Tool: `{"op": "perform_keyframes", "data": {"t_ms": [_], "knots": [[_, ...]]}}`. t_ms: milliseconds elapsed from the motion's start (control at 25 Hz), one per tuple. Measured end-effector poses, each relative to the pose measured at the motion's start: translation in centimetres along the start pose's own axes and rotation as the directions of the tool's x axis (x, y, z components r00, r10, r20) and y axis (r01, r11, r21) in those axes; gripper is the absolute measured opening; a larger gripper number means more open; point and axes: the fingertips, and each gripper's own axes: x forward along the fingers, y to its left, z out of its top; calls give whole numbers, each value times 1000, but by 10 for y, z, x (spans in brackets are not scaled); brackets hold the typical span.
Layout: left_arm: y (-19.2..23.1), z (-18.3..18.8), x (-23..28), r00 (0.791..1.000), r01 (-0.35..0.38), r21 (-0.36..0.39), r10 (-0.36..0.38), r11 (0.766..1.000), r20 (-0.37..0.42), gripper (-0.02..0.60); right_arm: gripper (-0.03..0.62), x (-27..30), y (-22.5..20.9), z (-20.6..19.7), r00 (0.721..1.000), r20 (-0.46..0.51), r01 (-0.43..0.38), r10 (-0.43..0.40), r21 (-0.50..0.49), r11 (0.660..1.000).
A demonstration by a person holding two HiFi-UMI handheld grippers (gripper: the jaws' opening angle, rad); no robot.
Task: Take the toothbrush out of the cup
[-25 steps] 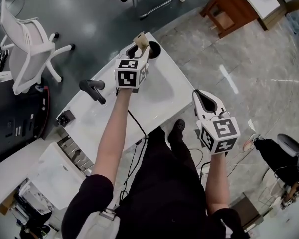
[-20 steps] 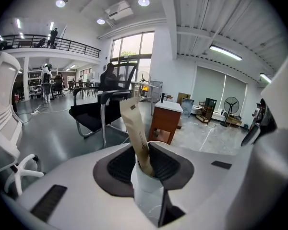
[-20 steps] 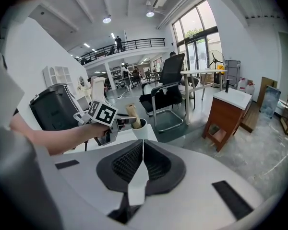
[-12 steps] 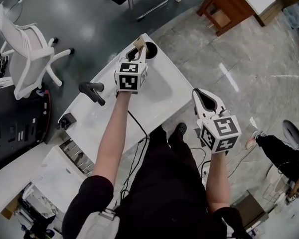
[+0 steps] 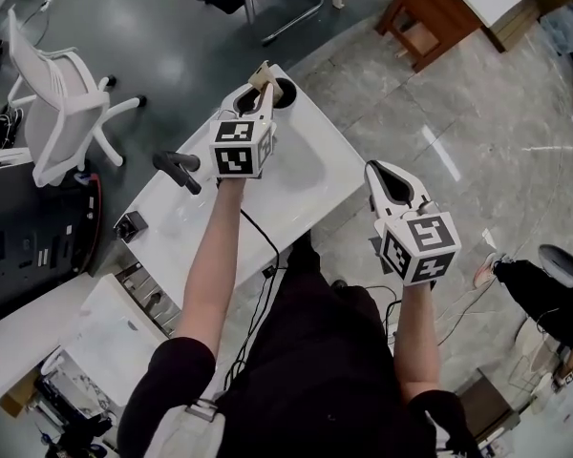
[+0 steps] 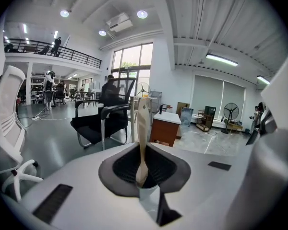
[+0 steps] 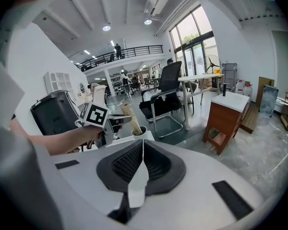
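Observation:
A beige toothbrush point(image 5: 262, 72) stands upright between the jaws of my left gripper point(image 5: 257, 98), which are closing, and the pads press on its handle. In the left gripper view the toothbrush point(image 6: 142, 138) rises straight out of the left gripper point(image 6: 143, 176); the cup is hidden there. In the right gripper view the toothbrush point(image 7: 126, 115) leans with its lower end still in the white cup point(image 7: 138, 131) under the left gripper point(image 7: 116, 123). The cup point(image 5: 285, 93) sits at the far corner of the white counter point(image 5: 325, 175). My right gripper point(image 5: 387, 181) hangs off the counter's right edge, shut and empty.
A black handle-like fixture point(image 5: 177, 168) stands on the counter's left part, with a small black item point(image 5: 127, 225) near the left end. A white chair point(image 5: 62, 113) is to the left, a black chair point(image 7: 165, 92) beyond the cup, and a wooden cabinet point(image 5: 439, 8) at far right.
The left gripper's jaws have closed on the toothbrush and lifted it a little out of the cup. The right gripper has hardly moved.

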Motion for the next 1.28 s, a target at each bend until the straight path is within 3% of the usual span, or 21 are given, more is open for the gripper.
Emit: {"op": "perform_keyframes", "data": {"t_ms": [240, 560, 960, 1280], "knots": [[-13, 45, -41, 992, -34, 0, 34, 999, 123, 40, 32, -27, 2, -6, 999, 34, -32, 32, 14, 999], [-70, 79, -113, 973, -72, 47, 60, 996, 222, 39, 32, -89, 5, -20, 990, 108, -90, 89, 0, 996], [-179, 50, -215, 970, -87, 79, 67, 993, 235, 37, 32, -184, 21, -56, 962, 202, -173, 182, -62, 983], [-262, 8, -288, 972, -76, 55, 62, 996, 226, 37, 32, -253, 28, -92, 944, 231, -211, 234, -121, 970]]}}
